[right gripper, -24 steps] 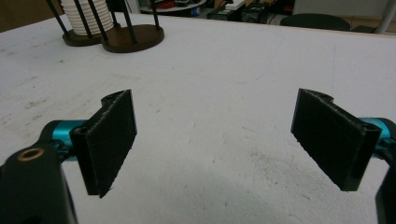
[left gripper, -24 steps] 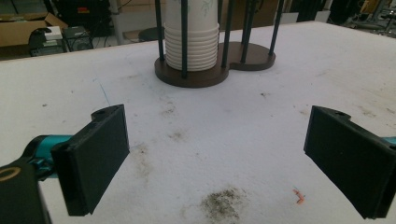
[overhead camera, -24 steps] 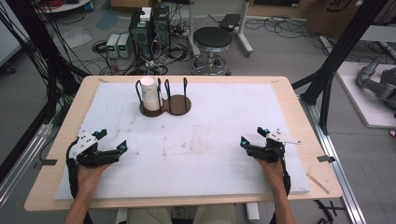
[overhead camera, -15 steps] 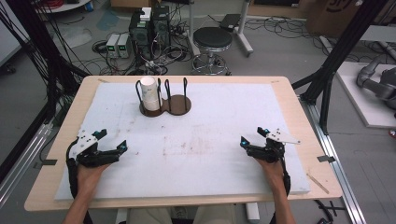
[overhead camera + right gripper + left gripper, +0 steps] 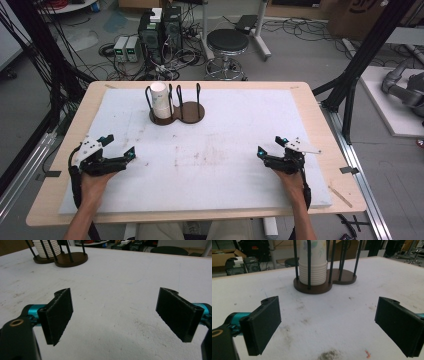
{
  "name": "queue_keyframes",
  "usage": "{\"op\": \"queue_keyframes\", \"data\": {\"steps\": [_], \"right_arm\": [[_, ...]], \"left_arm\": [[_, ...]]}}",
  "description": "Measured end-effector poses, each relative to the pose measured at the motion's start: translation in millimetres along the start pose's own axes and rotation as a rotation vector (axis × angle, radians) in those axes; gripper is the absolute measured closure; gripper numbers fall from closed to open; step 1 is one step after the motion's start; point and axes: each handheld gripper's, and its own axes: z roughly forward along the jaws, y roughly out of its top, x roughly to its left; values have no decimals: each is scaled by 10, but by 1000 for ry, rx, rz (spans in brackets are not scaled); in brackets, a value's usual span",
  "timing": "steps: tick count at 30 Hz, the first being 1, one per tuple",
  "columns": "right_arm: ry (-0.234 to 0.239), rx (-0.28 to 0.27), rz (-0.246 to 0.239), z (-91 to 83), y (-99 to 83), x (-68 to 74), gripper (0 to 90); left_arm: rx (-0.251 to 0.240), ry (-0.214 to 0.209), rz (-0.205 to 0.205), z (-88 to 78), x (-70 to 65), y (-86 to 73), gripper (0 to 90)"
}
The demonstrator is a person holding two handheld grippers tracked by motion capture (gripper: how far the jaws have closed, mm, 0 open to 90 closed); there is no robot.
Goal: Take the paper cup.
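Observation:
A stack of white paper cups (image 5: 161, 100) stands inside the left half of a dark double-ring holder (image 5: 177, 113) with black upright rods, at the back of the table. The same cup stack (image 5: 313, 262) rises ahead in the left gripper view, and the cups (image 5: 45, 249) sit far off at the top left of the right gripper view. My left gripper (image 5: 119, 148) rests low at the front left, open and holding nothing. My right gripper (image 5: 270, 145) rests at the front right, also open and holding nothing. Each gripper view has both black jaws wide apart over the stained white mat.
A white mat (image 5: 210, 150) with grey smudges covers the wooden table (image 5: 310, 100). The holder's right half (image 5: 191, 111) holds no cups. Beyond the table stand a stool (image 5: 227, 45), computers and cables on the floor. Black frame poles (image 5: 367, 55) flank the table.

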Motion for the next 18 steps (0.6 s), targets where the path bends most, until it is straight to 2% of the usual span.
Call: {"op": "queue_keyframes", "data": {"steps": [2,3,4,5,6,7,8,9,10,15,18], "right_arm": [[-1,-1,0,4,1,-5,145],[-1,-1,0,4,1,-5,145],[1,2,0,7,3,-10,145],[1,2,0,7,3,-10,145],[2,8,5,8,4,-8,145],[2,8,5,8,4,-8,145],[3,10,8,13,6,-6,145],[3,10,8,13,6,-6,145],[4,13,5,13,7,-9,145],[3,14,6,16,8,-9,145],[2,14,4,18,8,-8,145]], "left_arm": [[-7,-7,1,16,37,112,66],[-7,-7,1,16,37,112,66],[-14,-15,0,33,64,199,66],[-14,-15,0,33,64,199,66],[-20,-21,7,58,84,290,66],[-20,-21,7,58,84,290,66],[-19,-36,13,92,114,380,66],[-19,-36,13,92,114,380,66],[-12,-50,19,125,148,463,66],[-7,-73,27,209,237,666,66],[7,-102,24,286,284,767,66]]}}
